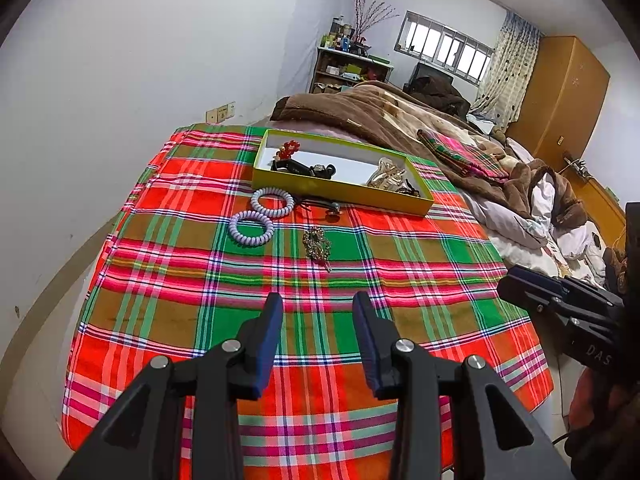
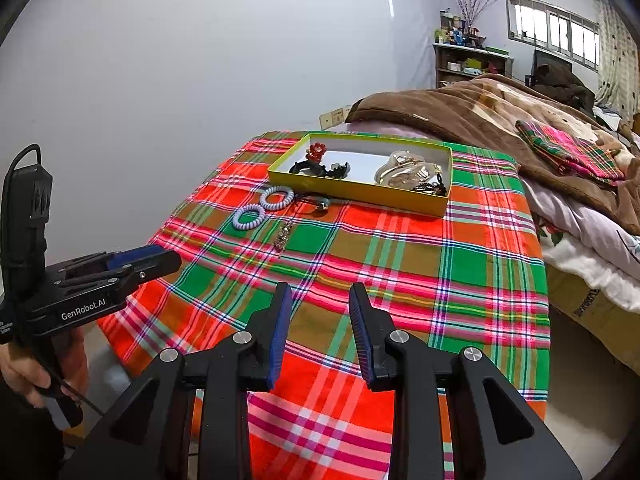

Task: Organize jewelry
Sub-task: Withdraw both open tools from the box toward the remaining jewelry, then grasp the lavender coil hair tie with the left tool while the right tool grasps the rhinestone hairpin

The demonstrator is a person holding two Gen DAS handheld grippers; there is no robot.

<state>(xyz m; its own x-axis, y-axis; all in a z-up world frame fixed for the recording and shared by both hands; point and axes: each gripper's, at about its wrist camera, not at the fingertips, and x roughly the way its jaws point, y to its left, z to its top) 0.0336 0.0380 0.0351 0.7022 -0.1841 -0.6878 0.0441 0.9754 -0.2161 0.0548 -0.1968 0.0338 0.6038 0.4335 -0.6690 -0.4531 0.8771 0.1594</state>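
Note:
A yellow-green box (image 1: 424, 202) (image 2: 356, 194) sits at the far side of the plaid cloth (image 1: 304, 308) (image 2: 384, 264). It holds a red flower clip (image 1: 289, 149) (image 2: 315, 151), a black clip (image 1: 304, 169) and gold pieces (image 1: 386, 176) (image 2: 404, 174). In front of it lie two lilac coil hair ties (image 1: 251, 228) (image 1: 273, 202) (image 2: 249, 217), a black cord pendant (image 1: 326, 208) (image 2: 316, 202) and a metallic brooch (image 1: 317, 244) (image 2: 282, 236). My left gripper (image 1: 318, 300) (image 2: 160, 258) is open and empty. My right gripper (image 2: 320, 290) (image 1: 516, 280) is open and empty. Both hover over the near cloth.
The cloth covers the end of a bed. A brown blanket (image 1: 380, 112) and white bedding (image 1: 528, 224) lie beyond the box, with a folded plaid cloth (image 1: 460, 152) on them. A white wall runs along the left. A shelf (image 1: 348, 68) and wardrobe (image 1: 560, 100) stand far back.

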